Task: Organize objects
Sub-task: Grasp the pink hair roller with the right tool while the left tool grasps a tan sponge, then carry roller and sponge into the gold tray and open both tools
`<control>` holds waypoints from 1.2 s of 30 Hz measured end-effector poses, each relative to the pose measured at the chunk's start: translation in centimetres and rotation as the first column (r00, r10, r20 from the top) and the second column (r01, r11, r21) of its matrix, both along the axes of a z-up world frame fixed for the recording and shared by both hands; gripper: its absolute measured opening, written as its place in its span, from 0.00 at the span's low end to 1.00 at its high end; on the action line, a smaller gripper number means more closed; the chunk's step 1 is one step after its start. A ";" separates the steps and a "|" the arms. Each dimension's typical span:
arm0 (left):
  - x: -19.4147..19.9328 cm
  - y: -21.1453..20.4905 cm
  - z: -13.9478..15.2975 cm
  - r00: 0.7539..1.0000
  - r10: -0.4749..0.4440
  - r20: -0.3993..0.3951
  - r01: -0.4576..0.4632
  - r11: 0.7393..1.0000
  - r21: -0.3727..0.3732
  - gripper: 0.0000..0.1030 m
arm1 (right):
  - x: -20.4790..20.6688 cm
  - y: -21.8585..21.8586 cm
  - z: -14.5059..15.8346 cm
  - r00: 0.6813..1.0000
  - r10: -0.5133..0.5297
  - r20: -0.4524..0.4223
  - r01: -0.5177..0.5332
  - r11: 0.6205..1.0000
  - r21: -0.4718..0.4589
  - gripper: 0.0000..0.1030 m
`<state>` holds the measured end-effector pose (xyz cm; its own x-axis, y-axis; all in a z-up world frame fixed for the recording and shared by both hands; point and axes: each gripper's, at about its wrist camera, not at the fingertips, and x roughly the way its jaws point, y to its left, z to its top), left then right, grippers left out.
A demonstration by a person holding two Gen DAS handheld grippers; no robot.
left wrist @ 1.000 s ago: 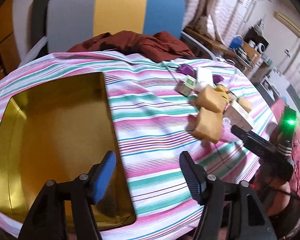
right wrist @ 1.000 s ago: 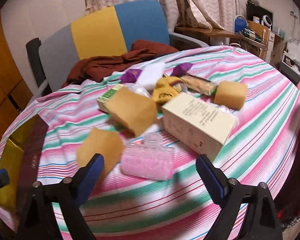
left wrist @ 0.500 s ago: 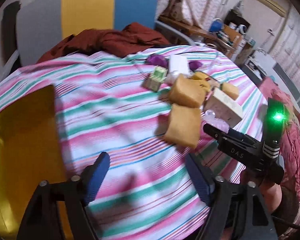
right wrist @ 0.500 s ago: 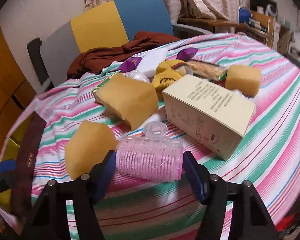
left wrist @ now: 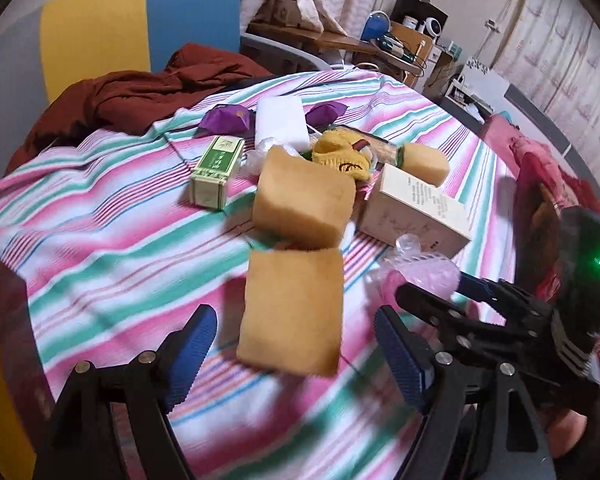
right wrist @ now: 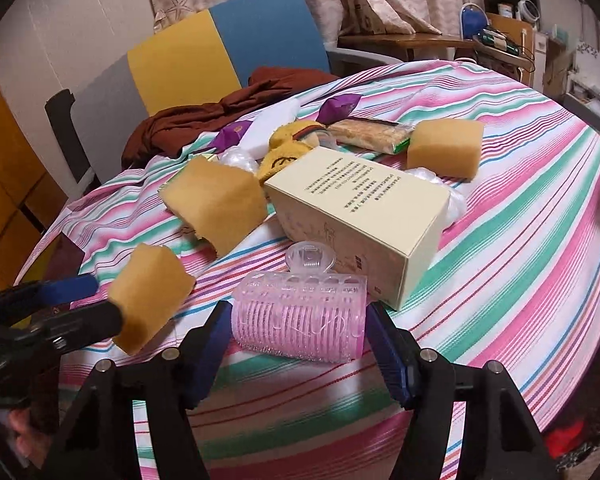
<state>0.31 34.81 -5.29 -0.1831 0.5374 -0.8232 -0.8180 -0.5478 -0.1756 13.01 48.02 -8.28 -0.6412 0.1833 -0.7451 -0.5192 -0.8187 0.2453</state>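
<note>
A round tabletop point(right wrist: 520, 216) covered by a pink, green and white striped cloth is seen in both views, and a chair point(right wrist: 228, 48) with grey, yellow and blue panels is placed behind it. A dark red garment point(left wrist: 148, 92) is draped from the chair onto the far edge. A cream box point(right wrist: 360, 216) printed with small text is lain near the middle, with a yellow sponge block point(right wrist: 444, 148) beyond it and a second sponge point(right wrist: 216, 204) tilted at its left. A third sponge point(left wrist: 292, 312) is framed between the spread jaws of the left gripper point(left wrist: 296, 356), which are held open with nothing gripped; contact with the sponge cannot be told. A pink hair roller point(right wrist: 300, 316) is lain just in front of the cream box, and the right gripper point(right wrist: 298, 354) is set around it, its blue pads point(right wrist: 210, 356) at either end; whether they press it cannot be told. A green box point(left wrist: 216, 172) is stood left of the pile, near two purple packets point(left wrist: 224, 120).
</note>
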 end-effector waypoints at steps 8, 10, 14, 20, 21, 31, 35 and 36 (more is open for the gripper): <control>-0.7 0.9 -2.2 0.999 -0.010 0.049 0.011 0.999 -0.031 0.78 | 0.0 0.1 -0.1 1.000 -0.003 -0.007 0.003 1.000 -0.004 0.66; -0.6 0.8 -2.8 0.998 -0.005 0.056 0.007 0.999 -0.042 0.68 | 0.0 0.0 -0.1 1.000 -0.003 -0.007 0.003 1.000 -0.001 0.66; -0.4 0.3 -2.9 0.999 0.008 0.043 -0.007 1.000 -0.015 0.62 | -0.1 -0.1 -0.4 1.000 -0.007 0.013 0.007 1.000 -0.002 0.66; -0.3 -0.5 -2.9 0.998 0.005 0.058 -0.006 1.000 0.021 0.56 | 0.0 -0.4 -0.5 1.000 -0.013 0.017 0.013 1.000 0.018 0.64; -0.2 -0.8 -2.9 0.998 0.005 0.064 -0.007 0.999 0.032 0.56 | 0.0 -0.3 -0.5 1.000 -0.015 0.014 0.015 1.000 0.016 0.64; 0.1 -3.0 -3.1 0.993 0.053 0.103 -0.062 0.994 0.085 0.53 | 0.4 -1.1 -0.4 1.000 -0.011 0.011 0.011 1.000 -0.003 0.64; 0.5 -4.1 -2.7 0.992 0.070 0.109 -0.081 0.992 0.098 0.53 | 0.7 -1.9 -0.2 1.000 0.000 0.012 0.000 1.000 -0.018 0.64; 0.7 -4.4 -2.6 0.992 0.072 0.103 -0.083 0.992 0.100 0.53 | 0.8 -2.1 -0.2 1.000 0.004 0.013 -0.004 1.000 -0.019 0.64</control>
